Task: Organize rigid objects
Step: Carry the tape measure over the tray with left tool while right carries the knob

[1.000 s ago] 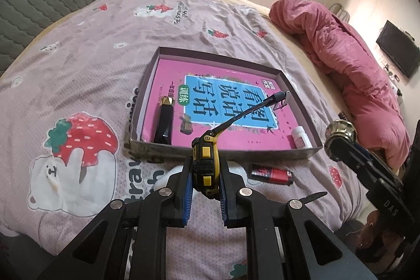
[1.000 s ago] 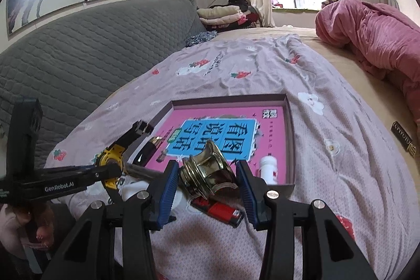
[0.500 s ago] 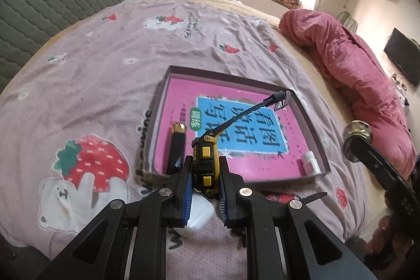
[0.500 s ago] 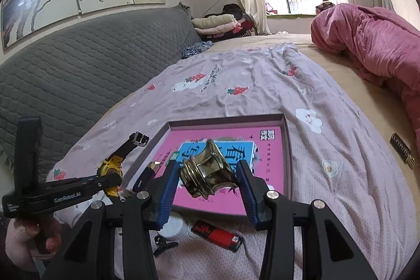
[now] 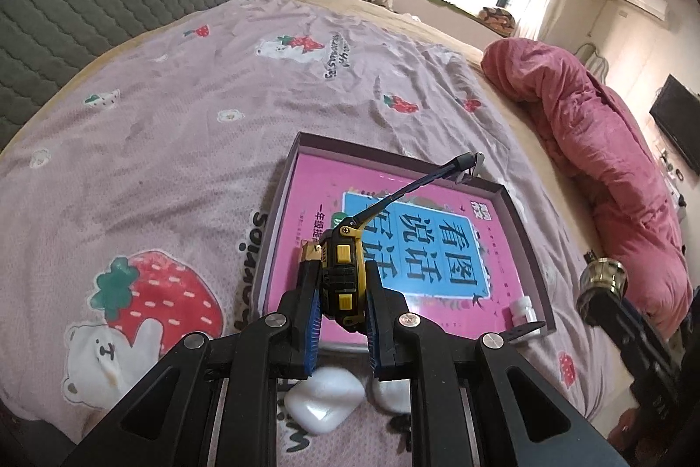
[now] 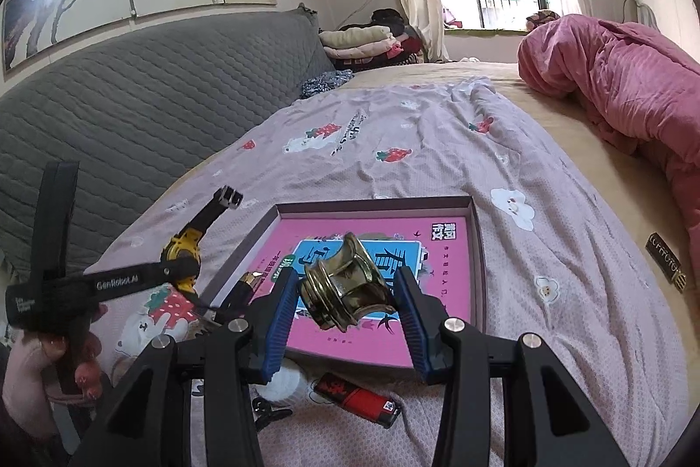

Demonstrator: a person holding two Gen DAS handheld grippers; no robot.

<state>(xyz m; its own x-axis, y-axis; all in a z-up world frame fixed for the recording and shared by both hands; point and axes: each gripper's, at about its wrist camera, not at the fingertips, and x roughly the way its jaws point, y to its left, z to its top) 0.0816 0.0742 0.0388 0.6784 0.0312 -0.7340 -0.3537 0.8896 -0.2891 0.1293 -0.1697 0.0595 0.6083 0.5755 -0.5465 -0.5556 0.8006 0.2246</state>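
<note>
**Two items held clamped above the tray, release not yet made**

The yellow-and-black tape measure, its blade partly drawn out toward the upper right of the left wrist view, is gripped by its flat sides in the left gripper, whose jaws are closed tight on it. The brass-coloured metal knob is clamped across its width in the right gripper. Both are judged to be carried toward the shallow grey-walled cardboard tray lined with a pink book cover, at centre frame on the bed. Open pink floor is noted mid-tray; a black-and-gold lighter lies along the left wall and a small white bottle in the lower right corner. The raised walls must be cleared. A red lighter and white case are left outside the near wall.
</note>
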